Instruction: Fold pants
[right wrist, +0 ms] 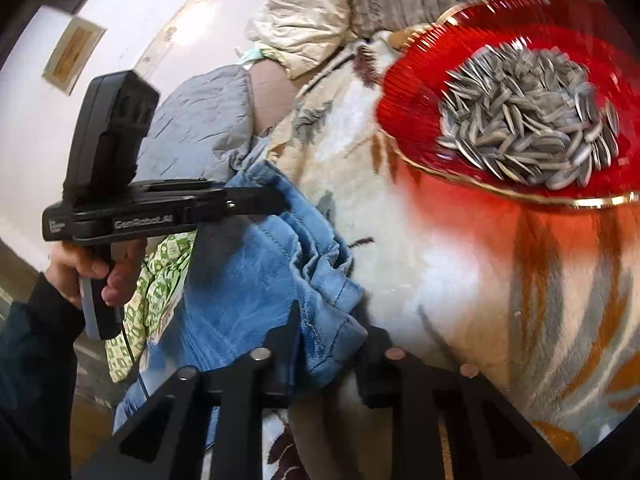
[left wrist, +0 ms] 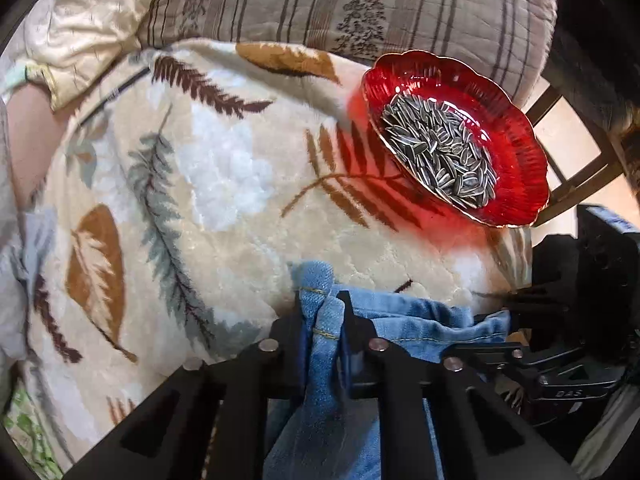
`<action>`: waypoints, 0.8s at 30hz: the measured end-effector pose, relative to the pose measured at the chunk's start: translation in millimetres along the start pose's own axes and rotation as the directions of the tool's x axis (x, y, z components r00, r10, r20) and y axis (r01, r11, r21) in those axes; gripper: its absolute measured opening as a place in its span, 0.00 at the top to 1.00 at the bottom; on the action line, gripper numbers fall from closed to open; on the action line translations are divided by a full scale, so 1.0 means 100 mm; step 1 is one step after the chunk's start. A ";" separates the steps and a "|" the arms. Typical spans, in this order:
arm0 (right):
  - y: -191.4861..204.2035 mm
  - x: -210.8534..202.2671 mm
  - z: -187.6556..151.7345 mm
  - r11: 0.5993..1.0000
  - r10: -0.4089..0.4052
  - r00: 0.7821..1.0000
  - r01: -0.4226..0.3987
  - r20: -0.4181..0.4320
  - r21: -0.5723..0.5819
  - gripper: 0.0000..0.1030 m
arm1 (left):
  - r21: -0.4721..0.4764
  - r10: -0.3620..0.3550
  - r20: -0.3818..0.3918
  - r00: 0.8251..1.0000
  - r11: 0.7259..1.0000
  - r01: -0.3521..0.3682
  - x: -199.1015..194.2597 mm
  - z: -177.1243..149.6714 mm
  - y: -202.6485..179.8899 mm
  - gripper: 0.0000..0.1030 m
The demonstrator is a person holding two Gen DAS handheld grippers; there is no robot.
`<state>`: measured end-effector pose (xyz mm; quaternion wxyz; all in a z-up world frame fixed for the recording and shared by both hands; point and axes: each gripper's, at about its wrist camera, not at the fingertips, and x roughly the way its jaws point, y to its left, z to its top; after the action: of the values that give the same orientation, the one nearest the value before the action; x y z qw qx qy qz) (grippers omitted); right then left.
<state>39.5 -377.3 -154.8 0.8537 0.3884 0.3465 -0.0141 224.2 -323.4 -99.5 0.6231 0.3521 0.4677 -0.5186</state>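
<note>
Pinched in the left gripper (left wrist: 322,320), a hem of the light-blue denim pants (right wrist: 256,280) is held raised over the leaf-patterned fleece blanket (left wrist: 224,168); the right gripper (right wrist: 332,344) is seen slack-jawed at another edge, apparently for spreading.

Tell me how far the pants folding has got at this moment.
Early stage. No neat fold shows: the blue jeans lie bunched on the leaf-print blanket. In hand: the left gripper is shut on a hem, while the right gripper looks open, denim at one finger. Left: spreading and folding, clear of the red dish of sunflower seeds.
</note>
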 end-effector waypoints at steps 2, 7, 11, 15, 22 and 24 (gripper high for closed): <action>0.09 -0.07 0.00 0.999 -0.008 1.000 0.009 0.029 -0.045 0.81 | -0.009 0.005 0.031 1.000 1.000 -0.005 -0.13 -0.03 -0.03 0.89; 0.52 -0.33 -0.11 0.965 -0.064 0.987 0.099 0.147 -0.241 0.81 | -0.061 -0.008 0.140 0.990 0.998 0.016 -0.63 -0.25 -0.03 0.89; 1.08 -0.48 -0.38 0.854 -0.128 0.945 0.259 0.300 -0.451 0.81 | -0.186 -0.036 0.221 0.975 0.979 0.078 -1.07 -0.63 0.13 0.89; 1.58 -0.51 -0.73 0.725 -0.114 0.902 0.362 0.416 -0.586 0.82 | -0.299 -0.059 0.305 0.951 0.942 0.154 -1.33 -1.11 0.32 0.89; 2.19 -0.18 -1.36 0.580 -0.009 0.934 0.296 0.357 -0.759 0.82 | -0.451 -0.022 0.306 0.952 0.877 0.166 -1.19 -2.07 0.67 0.86; 2.28 0.02 -1.52 0.552 -0.001 0.963 0.226 0.271 -0.803 0.82 | -0.502 -0.016 0.288 0.958 0.849 0.165 -1.04 -2.31 0.80 0.86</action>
<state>19.6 -115.1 -76.6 0.9679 -0.0854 0.2316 0.0481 249.9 -59.9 -76.9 0.7281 0.0726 0.5164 -0.4449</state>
